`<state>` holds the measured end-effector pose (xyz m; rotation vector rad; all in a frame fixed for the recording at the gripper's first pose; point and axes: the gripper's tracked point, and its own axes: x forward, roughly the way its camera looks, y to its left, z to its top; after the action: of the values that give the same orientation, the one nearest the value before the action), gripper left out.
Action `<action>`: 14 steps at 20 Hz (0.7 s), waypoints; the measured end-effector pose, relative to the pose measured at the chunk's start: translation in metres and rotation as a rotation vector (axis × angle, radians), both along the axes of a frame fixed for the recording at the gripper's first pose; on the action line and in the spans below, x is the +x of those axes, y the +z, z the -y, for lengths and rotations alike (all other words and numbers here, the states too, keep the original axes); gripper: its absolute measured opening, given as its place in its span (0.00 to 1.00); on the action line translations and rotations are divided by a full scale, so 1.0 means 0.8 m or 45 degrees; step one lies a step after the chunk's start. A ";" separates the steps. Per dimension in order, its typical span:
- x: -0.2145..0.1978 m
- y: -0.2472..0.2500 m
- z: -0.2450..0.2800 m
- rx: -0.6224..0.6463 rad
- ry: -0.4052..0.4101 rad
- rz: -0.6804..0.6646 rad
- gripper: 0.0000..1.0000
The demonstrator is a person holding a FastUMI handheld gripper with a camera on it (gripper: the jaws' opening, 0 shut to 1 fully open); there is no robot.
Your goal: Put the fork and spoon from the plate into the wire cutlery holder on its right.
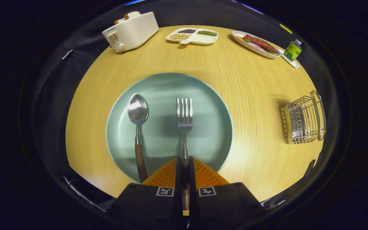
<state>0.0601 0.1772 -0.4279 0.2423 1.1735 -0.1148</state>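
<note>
Now | gripper (pixel 184 166) closed on fork (pixel 184 115) handle over plate (pixel 209 143) | spoon (pixel 138 111) left on plate, holder (pixel 303 119) right of plate | risk: fork pivots (thin handle) and misses holder

A round, pale wood-grain table (pixel 235 86) stands against the booth's black cloth wall (pixel 85 41). At its far rim, a white two-slot toaster (pixel 131 32) sits at 11 o'clock, a white divided dish of beans (pixel 192 35) at 12, an oval white plate of food (pixel 256 44) and a small green bottle (pixel 292 50) at 1. Light gleams off the near tabletop.
</note>
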 end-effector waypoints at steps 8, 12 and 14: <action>0.002 0.091 0.022 0.047 0.093 0.148 0.08; -0.028 0.192 0.103 -0.004 0.212 0.195 0.08; -0.042 0.225 0.165 -0.051 0.196 0.176 0.08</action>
<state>0.0264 0.0451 -0.2483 0.1216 1.0474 0.0134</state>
